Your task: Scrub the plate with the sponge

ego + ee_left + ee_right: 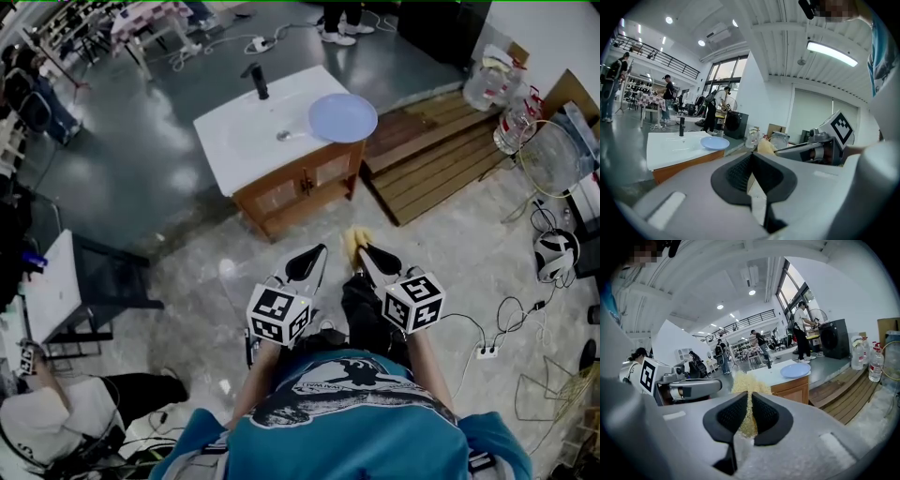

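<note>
A pale blue plate [343,117] lies on the right edge of a white sink top [246,141], well ahead of me; it also shows in the left gripper view [715,143] and the right gripper view [795,370]. My right gripper [359,247] is shut on a yellow sponge [746,389] that sticks out past its black pads [766,416]; in the head view the sponge [352,243] shows at its tip. My left gripper [316,255] is shut and holds nothing. Both are held close to my body, far from the sink.
The sink sits on a wooden cabinet [305,185] with a black tap [256,81]. Wooden slat boards [441,155] lie to its right, with water bottles [506,103] beyond. Cables [511,314] trail on the floor at right. A person sits at lower left [56,417].
</note>
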The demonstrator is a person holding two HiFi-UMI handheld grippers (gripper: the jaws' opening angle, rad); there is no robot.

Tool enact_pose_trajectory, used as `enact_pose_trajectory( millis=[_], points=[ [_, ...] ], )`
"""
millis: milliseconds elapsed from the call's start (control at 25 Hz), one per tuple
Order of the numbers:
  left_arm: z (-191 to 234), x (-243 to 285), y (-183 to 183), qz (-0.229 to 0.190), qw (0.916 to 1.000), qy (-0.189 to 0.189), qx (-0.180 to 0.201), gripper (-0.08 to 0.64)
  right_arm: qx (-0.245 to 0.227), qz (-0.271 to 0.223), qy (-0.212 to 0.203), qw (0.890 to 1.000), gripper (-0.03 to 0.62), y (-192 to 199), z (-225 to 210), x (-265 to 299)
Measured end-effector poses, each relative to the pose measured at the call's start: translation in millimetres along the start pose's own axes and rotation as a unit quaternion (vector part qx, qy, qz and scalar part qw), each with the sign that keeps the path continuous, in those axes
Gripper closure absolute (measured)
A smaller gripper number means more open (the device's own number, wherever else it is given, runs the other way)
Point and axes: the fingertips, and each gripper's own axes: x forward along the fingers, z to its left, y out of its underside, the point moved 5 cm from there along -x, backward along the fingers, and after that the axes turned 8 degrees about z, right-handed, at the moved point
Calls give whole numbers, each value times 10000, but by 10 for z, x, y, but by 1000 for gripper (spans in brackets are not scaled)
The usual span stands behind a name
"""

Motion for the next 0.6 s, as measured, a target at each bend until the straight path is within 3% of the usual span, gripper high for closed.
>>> enact_pose_trajectory(
  millis=[280, 600],
  points=[
    [233, 605, -212, -10, 9994, -263, -206, 545, -130, 83, -257, 9996, 561, -342, -614, 306],
    [411, 1446, -807, -272, 9972, -660, -231, 545, -460, 46, -603, 9971, 561, -1025, -1458, 559]
  ],
)
